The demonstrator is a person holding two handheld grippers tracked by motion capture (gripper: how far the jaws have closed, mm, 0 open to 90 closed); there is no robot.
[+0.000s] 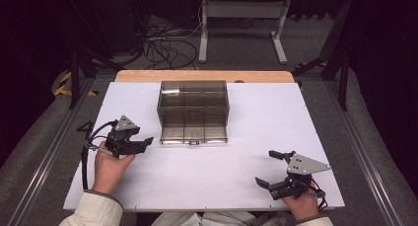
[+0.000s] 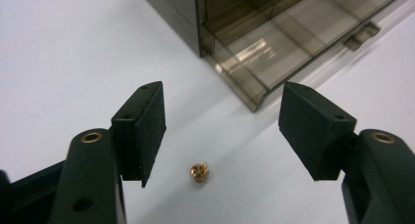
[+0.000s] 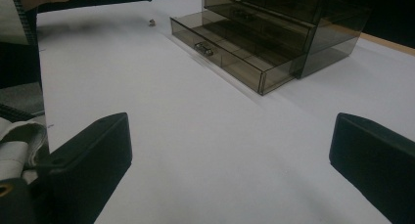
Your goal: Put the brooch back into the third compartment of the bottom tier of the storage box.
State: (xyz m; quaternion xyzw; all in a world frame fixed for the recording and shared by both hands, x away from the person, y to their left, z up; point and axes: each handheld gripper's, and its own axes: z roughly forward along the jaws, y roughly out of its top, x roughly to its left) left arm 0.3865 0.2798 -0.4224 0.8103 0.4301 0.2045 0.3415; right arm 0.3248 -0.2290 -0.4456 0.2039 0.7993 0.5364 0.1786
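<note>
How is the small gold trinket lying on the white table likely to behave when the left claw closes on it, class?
The gold trinket looks tiny and knobbly, so it is probably light and may skid on the smooth white table if nudged. Its lumpy shape suggests it won't roll far. Against the broad pads of the left claw, it could easily slip out or get pinched off-centre.

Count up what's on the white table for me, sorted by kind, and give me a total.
Smoky plastic drawer box, bottom drawer pulled out: 1
Small gold trinket: 1
Hand-held gripper, left and right: 2
Total: 4
</note>
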